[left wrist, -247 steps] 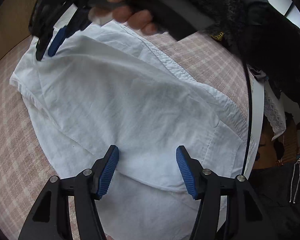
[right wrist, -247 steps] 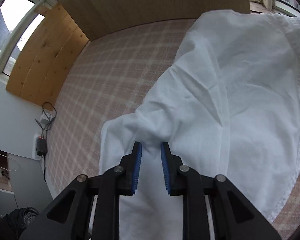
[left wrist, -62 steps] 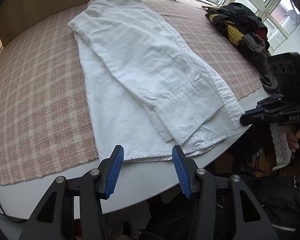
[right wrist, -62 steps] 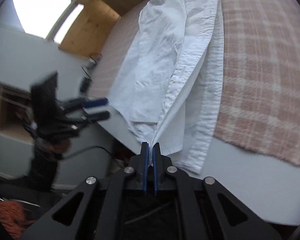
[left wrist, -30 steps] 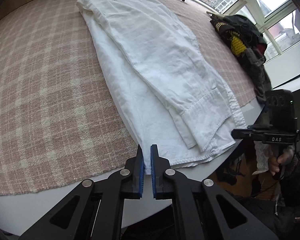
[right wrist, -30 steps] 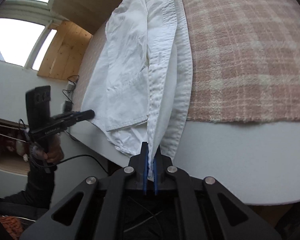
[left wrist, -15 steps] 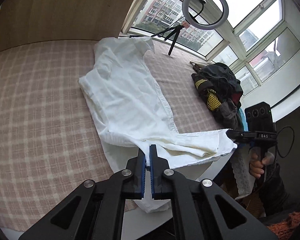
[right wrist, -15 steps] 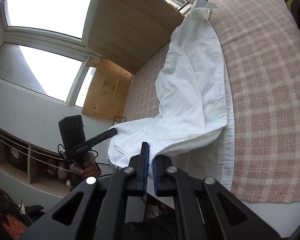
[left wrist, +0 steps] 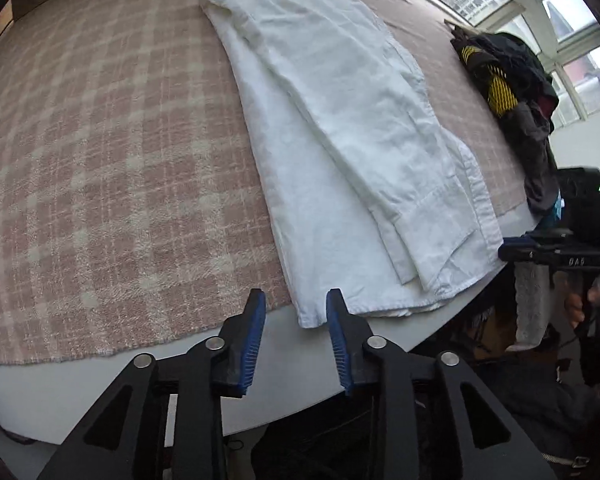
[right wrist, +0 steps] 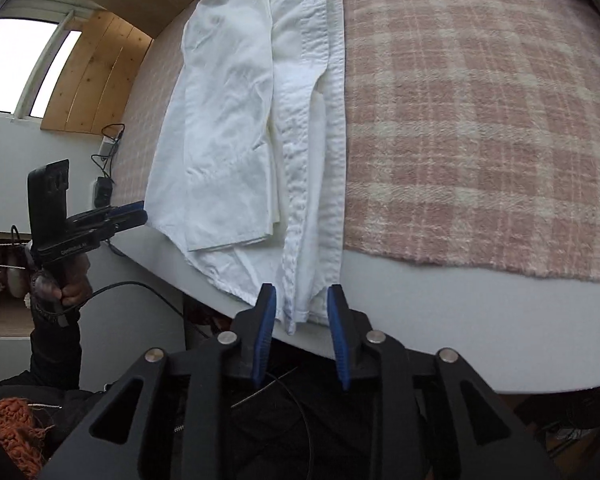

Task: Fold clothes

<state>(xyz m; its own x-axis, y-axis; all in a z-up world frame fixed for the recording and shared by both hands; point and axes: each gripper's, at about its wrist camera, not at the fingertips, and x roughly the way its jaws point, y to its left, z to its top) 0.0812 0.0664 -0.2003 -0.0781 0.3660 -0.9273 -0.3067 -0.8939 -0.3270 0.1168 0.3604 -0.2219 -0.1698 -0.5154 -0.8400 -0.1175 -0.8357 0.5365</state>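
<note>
Since 0.5 s ago, both grippers' jaws have parted and the white shirt (left wrist: 340, 128) lies flat again in a long strip on the pink plaid blanket (left wrist: 100, 140), its hem back over the bare white table edge (left wrist: 292, 364).

Left gripper (left wrist: 296, 332): jaws opening, blue pads apart. The shirt's near hem corner sits in the gap, just against the right pad; pads not pressing it. Nothing held.

Right gripper (right wrist: 302, 328): jaws opening, pads apart. The button placket and hem corner hang between them over the table edge; contact with either pad cannot be told. Nothing held.

Hidden or cut off:
- Shirt collar runs out of the top of both views; the far end cannot be made out.
- Lower layers of the shirt are covered by the folded-over sleeve and cuff; only their edges show.
- Dark clothes pile (left wrist: 512, 80) at the far right of the blanket: black, grey and yellow-patterned pieces, separate garments not distinguishable.
- Ring-light stand shows only 1 black leg at the top of the left wrist view.
- Space below the table is dark; only cables can be made out.

Writing:
- Right gripper body, seen from the left wrist view, carries 3 pale characters, roughly "DAS", blurred.
- Left gripper body, seen from the right wrist view, has a pale line of print, too small to read.
</note>
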